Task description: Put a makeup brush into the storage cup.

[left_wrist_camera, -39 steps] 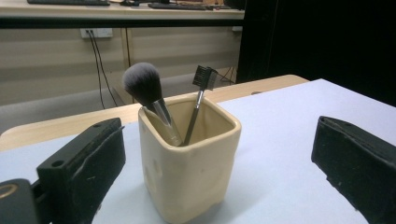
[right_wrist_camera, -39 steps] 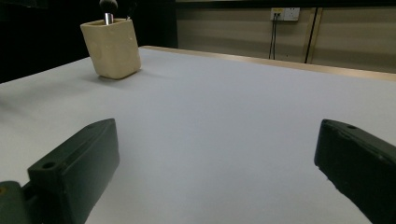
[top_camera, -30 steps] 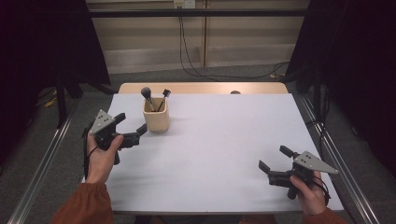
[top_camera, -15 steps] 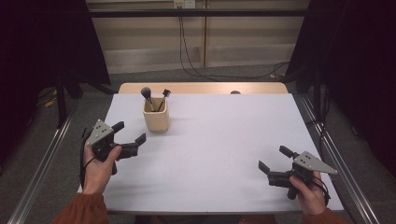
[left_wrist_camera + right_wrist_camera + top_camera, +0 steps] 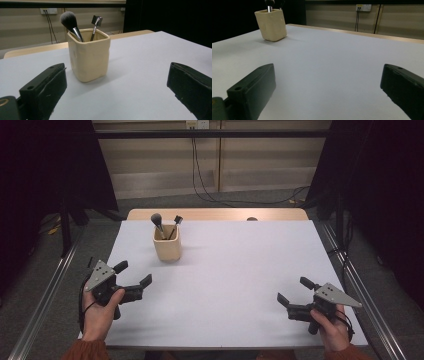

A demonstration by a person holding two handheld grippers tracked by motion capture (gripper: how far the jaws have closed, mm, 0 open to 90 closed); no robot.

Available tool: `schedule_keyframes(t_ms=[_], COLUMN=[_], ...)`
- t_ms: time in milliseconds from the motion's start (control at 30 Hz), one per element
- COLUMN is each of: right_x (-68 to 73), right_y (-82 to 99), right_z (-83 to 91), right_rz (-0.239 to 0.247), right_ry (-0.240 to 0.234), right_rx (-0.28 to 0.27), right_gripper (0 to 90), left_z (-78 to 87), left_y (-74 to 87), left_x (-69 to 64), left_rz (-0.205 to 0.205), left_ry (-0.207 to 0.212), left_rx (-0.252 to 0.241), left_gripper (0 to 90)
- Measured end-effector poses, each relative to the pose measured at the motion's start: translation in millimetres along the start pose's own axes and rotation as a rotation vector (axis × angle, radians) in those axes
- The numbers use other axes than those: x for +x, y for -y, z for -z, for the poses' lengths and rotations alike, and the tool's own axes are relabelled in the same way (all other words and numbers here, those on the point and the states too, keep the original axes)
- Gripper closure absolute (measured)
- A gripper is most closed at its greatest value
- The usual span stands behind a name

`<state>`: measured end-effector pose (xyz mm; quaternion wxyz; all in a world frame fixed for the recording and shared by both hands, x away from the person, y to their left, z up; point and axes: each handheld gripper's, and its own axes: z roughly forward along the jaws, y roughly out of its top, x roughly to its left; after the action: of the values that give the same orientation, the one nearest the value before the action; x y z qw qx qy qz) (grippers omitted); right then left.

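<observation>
in the high view a white tabletop (image 5: pixel 235 285) carries a cream square holder (image 5: pixel 166 248) in its far left part, standing upright. two brushes stick up out of it: a fluffy dark-headed brush (image 5: pixel 157 221) on the left and a thin flat-headed brush (image 5: pixel 176 224) just beside it. the left tongs (image 5: pixel 133 280) are held by the left hand (image 5: pixel 100 312) at the near left edge, nearer than the holder and a little to its left, apart from it, jaws spread and holding nothing. the right tongs (image 5: pixel 292 291) sit in the right hand (image 5: pixel 331 326) at the near right corner, well apart from the holder, jaws likewise spread and empty. a small dark round thing (image 5: pixel 252 219) lies at the far edge of the tabletop; i cannot tell what it is.

in the left gripper view the two black jaws stand wide apart at the bottom corners, with the holder (image 5: pixel 89 55) upright on the tabletop (image 5: pixel 140 82) ahead, between them but untouched. the fluffy brush (image 5: pixel 70 23) leans to the left, the thin brush (image 5: pixel 96 23) stands next to it.

in the right gripper view the jaws are also wide apart over bare tabletop (image 5: pixel 332 62), and the holder (image 5: pixel 271 24) shows far off at the upper left.
</observation>
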<state>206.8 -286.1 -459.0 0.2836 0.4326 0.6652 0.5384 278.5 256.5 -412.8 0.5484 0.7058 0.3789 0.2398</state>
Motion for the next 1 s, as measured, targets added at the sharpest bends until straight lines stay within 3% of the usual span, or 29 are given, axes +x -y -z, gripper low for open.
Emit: schedule_keyframes(t_ms=[100, 200, 533, 600, 800, 1000], right_x=[-0.4, -0.6, -0.3, -0.6, -1.1, 0.8], right_y=[0.4, 0.7, 1.2, 1.6, 1.8, 1.8], right_z=[0.8, 1.2, 2.2, 3.3, 6.6, 5.4], right_rz=[0.0, 0.0, 0.008, 0.005, 0.005, 0.011], right_ry=[0.001, 0.003, 0.001, 0.003, 0.008, -0.002], right_rx=[-0.001, -0.001, 0.004, 0.004, -0.001, 0.004], right_gripper=[0.0, 0.0, 0.0, 0.0, 0.0, 0.0], left_z=[3.9, 5.9, 11.5, 12.8, 17.5, 24.3], left_y=[4.9, 10.0, 23.8, 26.9, 29.0, 32.9], left_x=[-4.6, -8.2, -12.1, -12.9, -16.8, -17.7], left_rz=[-0.005, -0.036, -0.023, -0.002, -0.034, -0.014], left_ry=[-0.011, -0.006, 0.013, 0.016, 0.013, 0.013], left_rx=[0.001, 0.005, 0.017, 0.018, 0.016, 0.026], left_gripper=[2.7, 3.1, 3.0, 3.0, 3.0, 2.6])
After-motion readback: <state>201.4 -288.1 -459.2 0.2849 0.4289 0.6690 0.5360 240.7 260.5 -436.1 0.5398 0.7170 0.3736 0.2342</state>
